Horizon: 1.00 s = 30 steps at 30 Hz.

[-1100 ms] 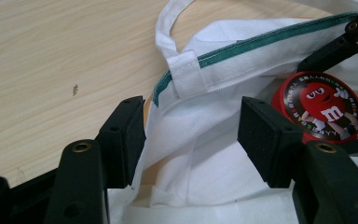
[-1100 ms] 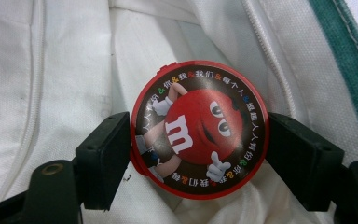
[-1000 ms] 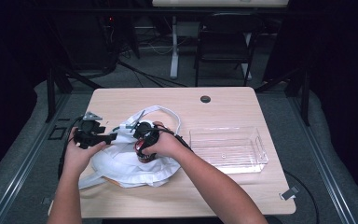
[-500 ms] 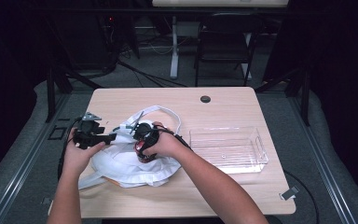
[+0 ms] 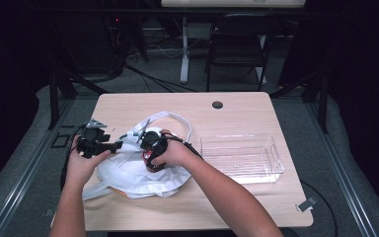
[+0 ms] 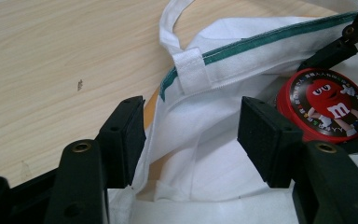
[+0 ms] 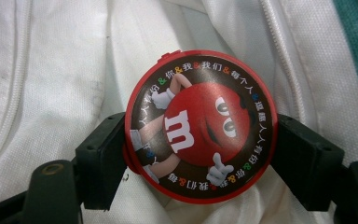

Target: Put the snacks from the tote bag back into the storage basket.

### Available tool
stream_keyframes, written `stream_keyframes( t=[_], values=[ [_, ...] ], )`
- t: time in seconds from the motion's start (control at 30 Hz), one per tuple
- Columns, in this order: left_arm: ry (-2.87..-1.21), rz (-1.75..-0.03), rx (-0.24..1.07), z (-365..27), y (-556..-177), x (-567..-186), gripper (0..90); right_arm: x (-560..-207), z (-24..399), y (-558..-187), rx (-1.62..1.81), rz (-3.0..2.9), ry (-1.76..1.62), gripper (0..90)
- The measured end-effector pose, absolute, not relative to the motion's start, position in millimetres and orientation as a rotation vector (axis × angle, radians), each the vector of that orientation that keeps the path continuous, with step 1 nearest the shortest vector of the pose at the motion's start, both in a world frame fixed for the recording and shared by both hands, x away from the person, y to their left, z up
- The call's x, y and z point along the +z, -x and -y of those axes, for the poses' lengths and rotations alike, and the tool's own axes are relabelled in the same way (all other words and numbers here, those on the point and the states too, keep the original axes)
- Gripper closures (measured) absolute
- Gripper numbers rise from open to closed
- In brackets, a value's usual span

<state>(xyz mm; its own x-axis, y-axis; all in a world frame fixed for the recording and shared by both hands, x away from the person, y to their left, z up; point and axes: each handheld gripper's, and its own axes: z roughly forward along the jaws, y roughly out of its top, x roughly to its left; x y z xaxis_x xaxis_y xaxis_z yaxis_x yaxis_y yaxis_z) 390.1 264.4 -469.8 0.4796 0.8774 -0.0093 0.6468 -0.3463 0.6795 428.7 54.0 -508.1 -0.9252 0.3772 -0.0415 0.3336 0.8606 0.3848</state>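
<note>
Round red tin with a cartoon candy figure on its lid, clamped at its two sides between the black jaws of the right hand-held gripper, centre of the right gripper view. Lid ringed with small coloured characters, a little tab at its upper rim. Seen too at the right edge of the left gripper view, and as a red spot just left of centre in the high view, under the right hand.

Directly behind the tin, white cloth bag, rumpled, with a green band along its rim and a white strap sewn on at a stitched patch, upper middle of the left gripper view. Bag lying on the left half of the worktop in the high view, one strap looping up toward the centre.

Left hand-held gripper with jaws set wide apart, an edge of the bag's fabric running between them near the left pad, not pinched. In the high view, held at the left of the bag by the left hand.

Clear plastic tray to the right of centre on the worktop, well apart from the bag. Small dark round hole near the worktop's upper edge. Dark chair and table legs on grey floor at the top of the frame.
</note>
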Motion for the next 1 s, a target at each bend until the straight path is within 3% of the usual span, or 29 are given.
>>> stream_keyframes(
  t=[1.0],
  values=[
    [-2.106,-1.274,0.464,-266.2,-391.0,-471.1,41.7,-503.3,-56.8,-426.0,0.573,-2.904,-0.637,25.0]
  ],
)
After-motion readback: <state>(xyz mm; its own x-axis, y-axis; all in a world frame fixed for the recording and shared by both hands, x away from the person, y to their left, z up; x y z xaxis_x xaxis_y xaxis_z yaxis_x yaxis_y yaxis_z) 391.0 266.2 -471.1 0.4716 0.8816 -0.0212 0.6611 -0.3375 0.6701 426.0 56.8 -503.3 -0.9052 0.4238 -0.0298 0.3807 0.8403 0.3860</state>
